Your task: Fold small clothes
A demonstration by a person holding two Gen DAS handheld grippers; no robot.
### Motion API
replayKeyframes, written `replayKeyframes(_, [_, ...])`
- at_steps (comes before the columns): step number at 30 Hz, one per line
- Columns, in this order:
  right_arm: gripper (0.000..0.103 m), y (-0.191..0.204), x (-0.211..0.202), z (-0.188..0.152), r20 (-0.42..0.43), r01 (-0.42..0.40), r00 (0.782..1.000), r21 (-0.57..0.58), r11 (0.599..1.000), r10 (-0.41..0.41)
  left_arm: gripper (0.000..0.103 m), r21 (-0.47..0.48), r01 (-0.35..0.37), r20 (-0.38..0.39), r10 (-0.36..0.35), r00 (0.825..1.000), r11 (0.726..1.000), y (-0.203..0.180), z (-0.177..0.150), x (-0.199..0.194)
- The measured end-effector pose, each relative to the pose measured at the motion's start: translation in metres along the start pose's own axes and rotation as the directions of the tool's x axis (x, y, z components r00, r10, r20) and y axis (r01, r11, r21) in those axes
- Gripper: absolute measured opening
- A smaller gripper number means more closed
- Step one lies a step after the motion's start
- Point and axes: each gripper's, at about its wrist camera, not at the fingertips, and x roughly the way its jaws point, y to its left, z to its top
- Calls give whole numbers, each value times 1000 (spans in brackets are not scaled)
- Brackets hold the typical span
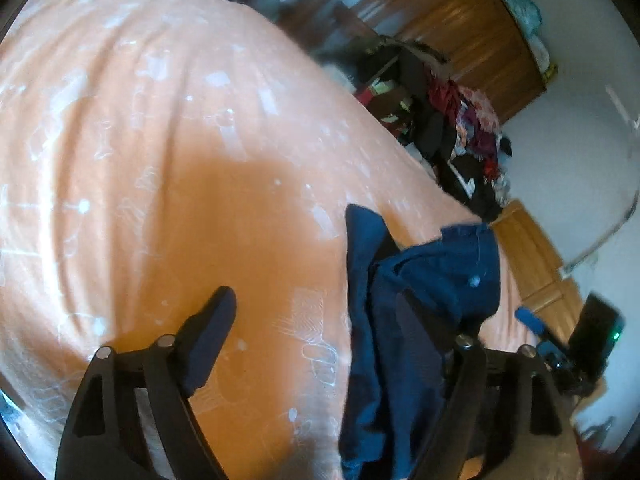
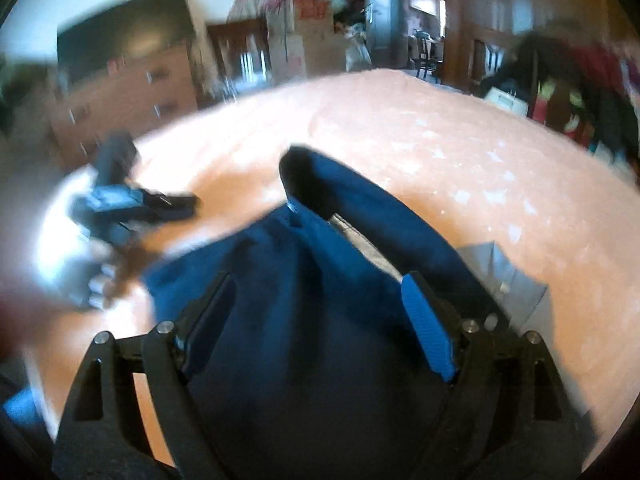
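Note:
A dark blue garment (image 1: 424, 280) lies crumpled on the orange bedsheet (image 1: 160, 160) at the right of the left wrist view. Part of it hangs over the right finger of my left gripper (image 1: 316, 296), which is open with wide-spread fingers and bare sheet between them. In the right wrist view the same blue garment (image 2: 304, 280) fills the space between and below the fingers of my right gripper (image 2: 320, 280), also open. One fold of the cloth stands up ahead of the fingertips. The left gripper (image 2: 132, 204) shows blurred at the left, with a hand (image 2: 92, 276) behind it.
A heap of mixed clothes (image 1: 472, 128) sits beside the bed near a wooden wardrobe (image 1: 460, 20). A wooden dresser (image 2: 120, 96) and cardboard boxes (image 2: 304, 36) stand beyond the bed. A grey flat piece (image 2: 504, 276) lies by the garment's right edge.

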Motion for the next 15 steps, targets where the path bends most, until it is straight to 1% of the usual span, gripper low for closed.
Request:
replayKeyframes(2, [84, 0, 14, 6, -21, 29, 999, 6, 1000, -29, 88, -1, 8, 1, -8, 1000, 1000, -2, -1, -1])
replayKeyframes(4, [83, -10, 28, 9, -70, 76, 995, 38, 996, -73, 88, 7, 21, -7, -21, 1000, 1000, -6, -3, -6])
replayKeyframes(6, [82, -22, 29, 10, -81, 49, 996, 108, 993, -40, 87, 29, 41, -36, -40, 999, 999, -16, -8, -12])
replayKeyframes(8, [81, -23, 25, 10, -82, 68, 995, 108, 992, -59, 87, 48, 62, -69, -58, 996, 997, -27, -15, -14])
replayKeyframes(10, [81, -20, 14, 6, -69, 68, 996, 118, 991, -60, 87, 71, 117, -110, -109, 988, 991, -40, -19, -14])
replayKeyframes(11, [82, -18, 5, 2, -66, 52, 997, 145, 988, -43, 87, 94, 126, -124, -114, 986, 988, -46, -19, -15])
replayKeyframes(12, [82, -12, -7, -4, -46, 14, 999, 175, 984, -6, 85, 119, 129, -135, -113, 984, 984, -53, -19, -17])
replayKeyframes(13, [82, -3, -14, -8, -26, -25, 999, 188, 982, 30, 84, 121, 150, -144, -132, 981, 981, -56, -20, -20])
replayKeyframes(14, [83, 8, -22, -16, -15, -67, 997, 182, 981, 71, 79, 126, 184, -160, -163, 974, 975, -61, -19, -22])
replayKeyframes(15, [84, 18, -29, -27, -17, -89, 995, 166, 982, 93, 74, 140, 187, -166, -164, 972, 972, -65, -16, -21])
